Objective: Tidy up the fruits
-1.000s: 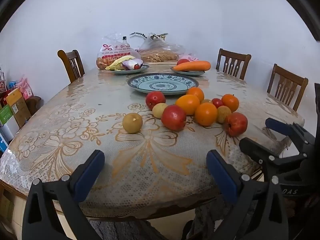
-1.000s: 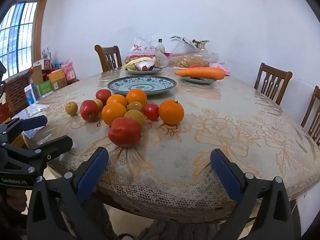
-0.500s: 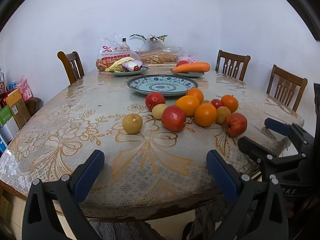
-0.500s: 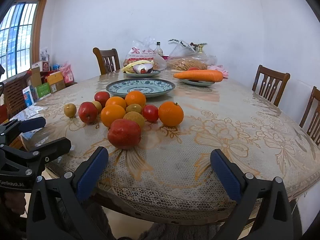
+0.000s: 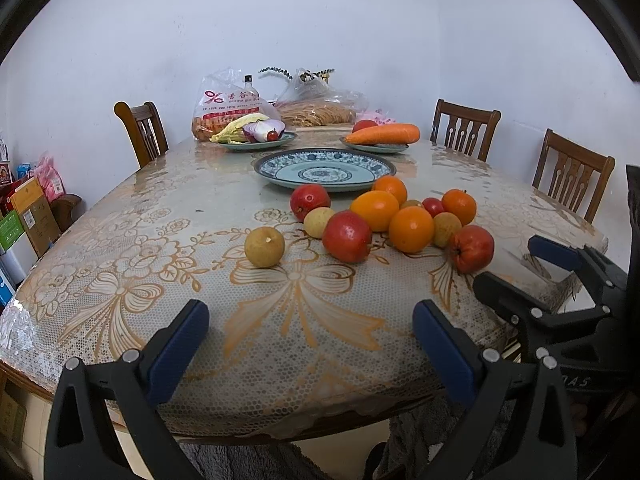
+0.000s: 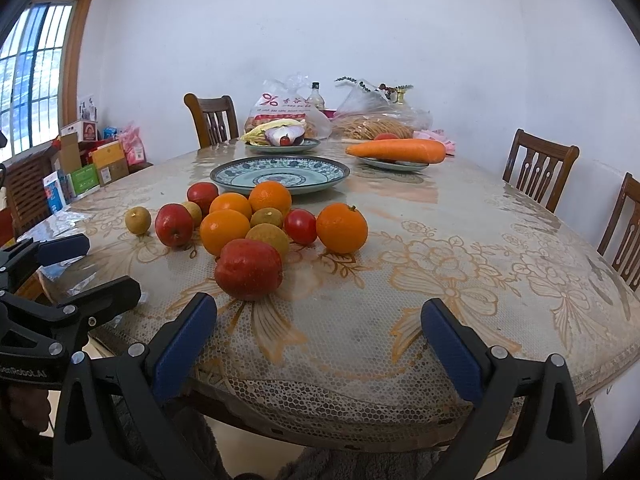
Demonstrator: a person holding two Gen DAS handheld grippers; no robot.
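Two claws, left claw (image 5: 310, 332) and right claw (image 6: 318, 326), both spread apart and empty, poised at tabletop (image 5: 160, 248) edge. Fruits (image 6: 256, 224) clustered loose near empty patterned plate (image 6: 280, 172), presumably their destination; nearest red apple (image 6: 249, 269) suits first pickup.

The plate (image 5: 324, 168) lies on the table (image 5: 160, 248). The fruit cluster (image 5: 392, 220) lies just before the plate, and one fruit (image 5: 264, 247) sits apart, left of the cluster. Behind the plate lie two dishes: the carrot (image 5: 384, 133) to the right, vegetables (image 5: 252, 131) to the left.
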